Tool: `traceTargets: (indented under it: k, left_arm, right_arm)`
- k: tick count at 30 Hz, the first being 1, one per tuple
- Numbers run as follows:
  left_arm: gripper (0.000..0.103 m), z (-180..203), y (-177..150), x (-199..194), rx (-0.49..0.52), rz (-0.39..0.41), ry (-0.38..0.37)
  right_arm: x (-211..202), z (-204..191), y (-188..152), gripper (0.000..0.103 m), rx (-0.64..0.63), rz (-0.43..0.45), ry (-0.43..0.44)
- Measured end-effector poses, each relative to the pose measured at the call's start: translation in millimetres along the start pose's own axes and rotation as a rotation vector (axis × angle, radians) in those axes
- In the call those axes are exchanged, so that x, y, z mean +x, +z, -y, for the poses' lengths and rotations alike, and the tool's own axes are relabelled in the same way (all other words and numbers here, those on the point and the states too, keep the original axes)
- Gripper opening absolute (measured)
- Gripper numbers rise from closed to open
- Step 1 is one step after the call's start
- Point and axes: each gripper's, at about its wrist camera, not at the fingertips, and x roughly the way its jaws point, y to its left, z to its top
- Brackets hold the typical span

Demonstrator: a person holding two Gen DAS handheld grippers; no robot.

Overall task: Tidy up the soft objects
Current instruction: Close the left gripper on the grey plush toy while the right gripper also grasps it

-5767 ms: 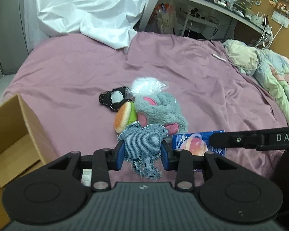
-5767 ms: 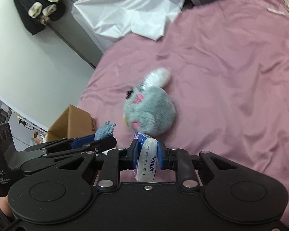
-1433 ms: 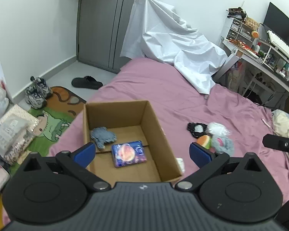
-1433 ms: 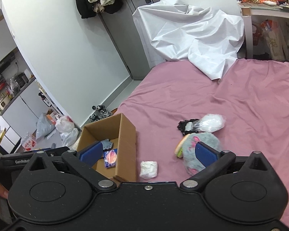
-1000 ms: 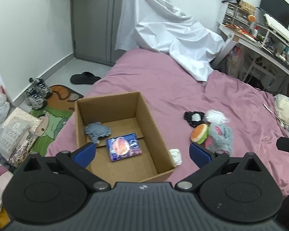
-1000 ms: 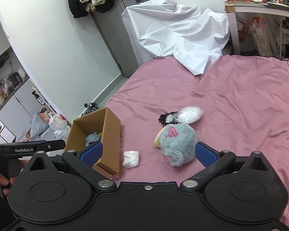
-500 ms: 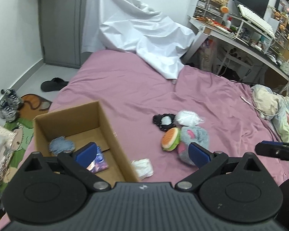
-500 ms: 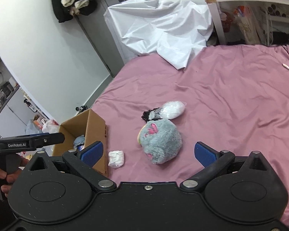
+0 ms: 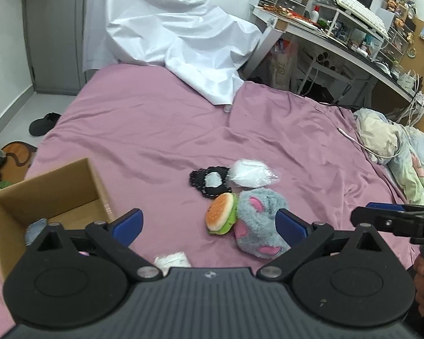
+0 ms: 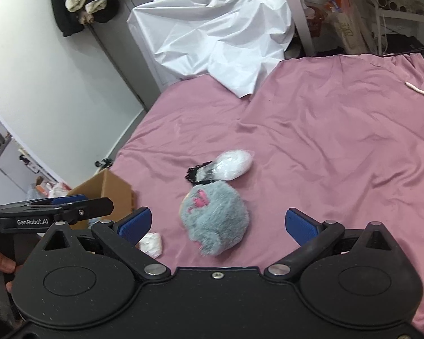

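Note:
On the pink bed sheet (image 9: 155, 130) lie a grey and pink plush toy (image 9: 258, 220), a burger plush (image 9: 222, 217), a black and white soft piece (image 9: 209, 181) and a clear bag of white stuffing (image 9: 251, 173). A white tissue pack (image 9: 172, 260) lies near the cardboard box (image 9: 56, 189), which holds a blue-grey denim piece (image 9: 35, 226). My left gripper (image 9: 209, 223) is open and empty above the bed. My right gripper (image 10: 217, 224) is open and empty, with the grey plush (image 10: 214, 217) between its fingers in view. The tissue pack also shows in the right wrist view (image 10: 151, 243).
A white sheet (image 9: 178, 48) is draped at the far side of the bed. A cluttered desk (image 9: 339, 28) stands at the back right. A crumpled blanket (image 9: 401, 147) lies on the bed's right edge. A slipper (image 9: 43, 123) and a rug lie on the floor at left.
Both grippers have swung right, away from the box and toward the pile of soft toys. The box, now holding the denim piece and blue pack, has slid to the left of both views.

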Motion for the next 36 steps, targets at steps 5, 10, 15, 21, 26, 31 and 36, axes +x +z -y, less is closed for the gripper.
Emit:
traceTargets:
  k: [5, 10, 15, 21, 26, 31, 36]
  left_arm:
    - [0.092, 8.6, 5.6, 21.9, -0.003, -0.029, -0.031]
    - [0.079, 12.0, 8.2, 44.9, -0.022, -0.073, -0.062]
    - [0.059, 12.4, 9.2, 64.8, -0.046, -0.119, -0.088]
    - [0.042, 10.5, 8.3, 79.3, -0.078, -0.163, -0.102]
    - [0.032, 10.9, 9.3, 86.8, -0.098, -0.175, -0.133]
    - [0.03, 17.2, 10.1, 97.0, -0.093, -0.187, -0.153]
    - [0.024, 14.0, 3.4, 110.8, -0.134, -0.24, -0.166]
  right_arm:
    - [10.8, 5.4, 4.5, 0.102, 0.019, -0.005, -0.005]
    - [23.0, 9.5, 7.8, 0.099, 0.031, -0.03, 0.019]
    - [38.0, 15.3, 11.3, 0.09, 0.059, -0.067, 0.034]
    - [52.6, 21.6, 13.4, 0.078, 0.095, -0.104, 0.066]
    - [67.7, 26.8, 14.0, 0.067, 0.136, -0.134, 0.067]
    - [81.7, 36.2, 12.7, 0.061, 0.204, -0.161, 0.076]
    - [93.0, 39.4, 10.9, 0.06, 0.245, -0.186, 0.091]
